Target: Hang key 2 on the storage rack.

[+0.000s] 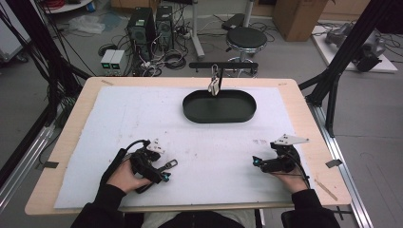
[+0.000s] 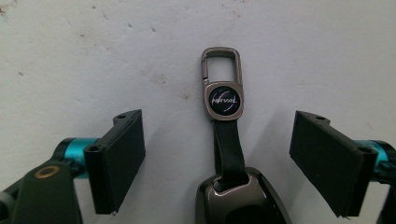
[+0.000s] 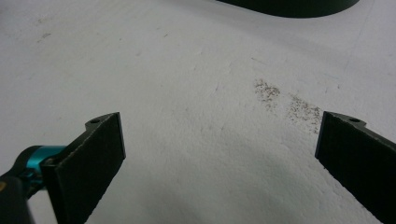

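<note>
A car key fob [image 2: 233,196] lies flat on the white mat [image 1: 214,156], with a black strap, a round badge and a metal clasp [image 2: 221,63] pointing away from me. My left gripper [image 2: 217,140] is open, its black pads [image 2: 119,158] standing either side of the fob without touching it. In the high view the fob's clasp [image 1: 171,164] shows just beyond the left gripper [image 1: 163,165] at the near left. At the near right, my right gripper [image 1: 259,160] is open low over bare mat, and its own view has nothing between its fingers [image 3: 88,158].
A black oval tray [image 1: 219,116] sits at the far centre of the mat; its edge [image 3: 289,7] shows at the top of the right gripper view. Behind it a black stand [image 1: 223,65] holds a hanging bunch of keys [image 1: 214,84] over the tray's rim.
</note>
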